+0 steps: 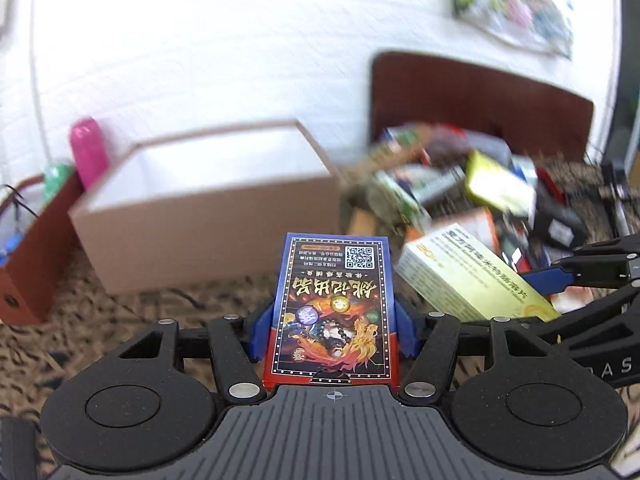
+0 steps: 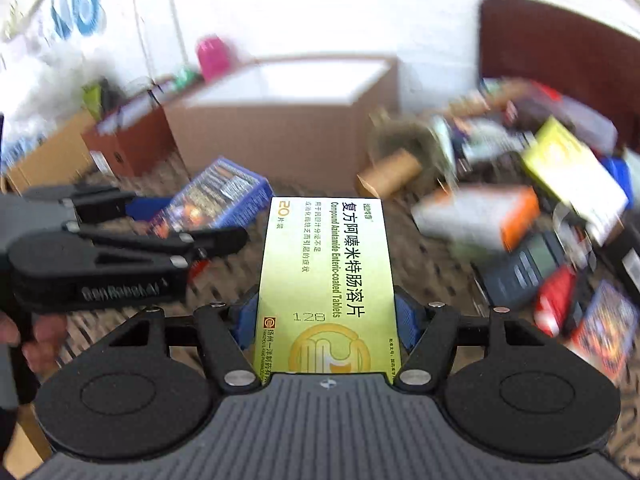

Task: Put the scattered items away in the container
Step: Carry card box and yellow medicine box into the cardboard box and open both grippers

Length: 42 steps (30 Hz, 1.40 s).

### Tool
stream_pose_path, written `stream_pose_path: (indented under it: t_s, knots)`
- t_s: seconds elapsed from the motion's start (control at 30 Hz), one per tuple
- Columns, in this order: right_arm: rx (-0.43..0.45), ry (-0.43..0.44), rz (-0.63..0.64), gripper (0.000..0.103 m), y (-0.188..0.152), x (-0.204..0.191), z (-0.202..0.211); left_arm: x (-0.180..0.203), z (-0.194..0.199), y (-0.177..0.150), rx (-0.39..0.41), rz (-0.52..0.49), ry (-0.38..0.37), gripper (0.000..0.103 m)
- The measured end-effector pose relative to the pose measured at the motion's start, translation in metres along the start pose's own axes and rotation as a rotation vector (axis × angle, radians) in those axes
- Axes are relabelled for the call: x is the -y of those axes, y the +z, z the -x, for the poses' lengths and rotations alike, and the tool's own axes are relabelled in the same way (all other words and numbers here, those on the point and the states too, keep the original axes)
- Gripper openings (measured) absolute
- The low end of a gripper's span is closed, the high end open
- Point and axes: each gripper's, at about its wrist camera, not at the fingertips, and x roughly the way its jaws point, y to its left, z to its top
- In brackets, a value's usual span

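My left gripper (image 1: 333, 322) is shut on a blue and red card box (image 1: 334, 304) with a QR code, held above the carpet. My right gripper (image 2: 326, 316) is shut on a yellow-green tablet box (image 2: 326, 280); that box also shows in the left wrist view (image 1: 472, 276), to the right of the card box. The open cardboard container (image 1: 208, 196) with a white inside stands ahead and to the left; in the right wrist view it (image 2: 280, 120) stands straight ahead. The left gripper and its card box (image 2: 216, 200) show at the left of the right wrist view.
A heap of scattered boxes (image 1: 480, 184) lies to the right on the patterned carpet, in front of a dark brown board (image 1: 480, 96). A brown box (image 1: 36, 240) with a pink bottle (image 1: 88, 152) stands left of the container. A cardboard tube (image 2: 390, 174) lies near the heap.
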Motion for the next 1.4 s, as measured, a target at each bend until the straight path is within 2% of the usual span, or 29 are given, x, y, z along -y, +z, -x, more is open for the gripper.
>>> stream_pose_path:
  t_s: [0.13, 0.3, 0.43, 0.53, 0.67, 0.83, 0.9, 1.03, 1.07, 1.1, 1.17, 1.2, 1.23, 1.27, 1.4]
  knots:
    - [0.041, 0.009, 0.024, 0.07, 0.048, -0.012, -0.008, -0.024, 0.003, 0.037, 0.059, 0.029, 0.067, 0.061]
    - [0.085, -0.04, 0.086, 0.07, 0.115, -0.027, -0.028, -0.071, -0.008, 0.094, 0.087, 0.095, 0.085, 0.062]
    - [0.09, -0.089, 0.09, 0.07, 0.169, -0.031, -0.059, -0.114, -0.036, 0.137, 0.054, 0.15, 0.106, 0.062]
    - [0.068, -0.119, 0.088, 0.07, 0.199, -0.03, -0.093, -0.147, -0.067, 0.153, 0.007, 0.199, 0.105, 0.062]
    - [-0.023, -0.157, 0.108, 0.07, 0.212, -0.03, -0.154, -0.185, -0.118, 0.156, -0.076, 0.247, 0.128, 0.062]
    - [-0.15, -0.157, 0.093, 0.07, 0.217, -0.023, -0.23, -0.213, -0.173, 0.146, -0.173, 0.208, 0.192, 0.062]
    - [-0.193, -0.134, 0.068, 0.07, 0.22, -0.019, -0.254, -0.222, -0.189, 0.144, -0.194, 0.201, 0.188, 0.062]
    - [-0.239, -0.154, 0.109, 0.07, 0.222, -0.021, -0.289, -0.231, -0.208, 0.142, -0.213, 0.162, 0.17, 0.062]
    - [-0.249, -0.158, 0.119, 0.07, 0.221, -0.021, -0.296, -0.231, -0.21, 0.142, -0.215, 0.146, 0.184, 0.065]
    - [-0.255, -0.158, 0.126, 0.07, 0.22, -0.022, -0.301, -0.232, -0.213, 0.141, -0.218, 0.133, 0.198, 0.074]
    - [-0.263, -0.149, 0.139, 0.071, 0.22, -0.024, -0.309, -0.233, -0.214, 0.14, -0.204, 0.126, 0.19, 0.081]
    - [-0.268, -0.137, 0.157, 0.074, 0.22, -0.026, -0.312, -0.233, -0.213, 0.14, -0.198, 0.131, 0.156, 0.091]
    - [-0.28, -0.134, 0.176, 0.086, 0.219, -0.03, -0.315, -0.233, -0.212, 0.14, -0.199, 0.142, 0.121, 0.094]
    - [-0.282, -0.144, 0.193, 0.089, 0.219, -0.033, -0.315, -0.233, -0.21, 0.14, -0.193, 0.162, 0.115, 0.097]
    - [-0.239, -0.166, 0.226, 0.09, 0.218, -0.037, -0.304, -0.232, -0.203, 0.143, -0.174, 0.195, 0.117, 0.102]
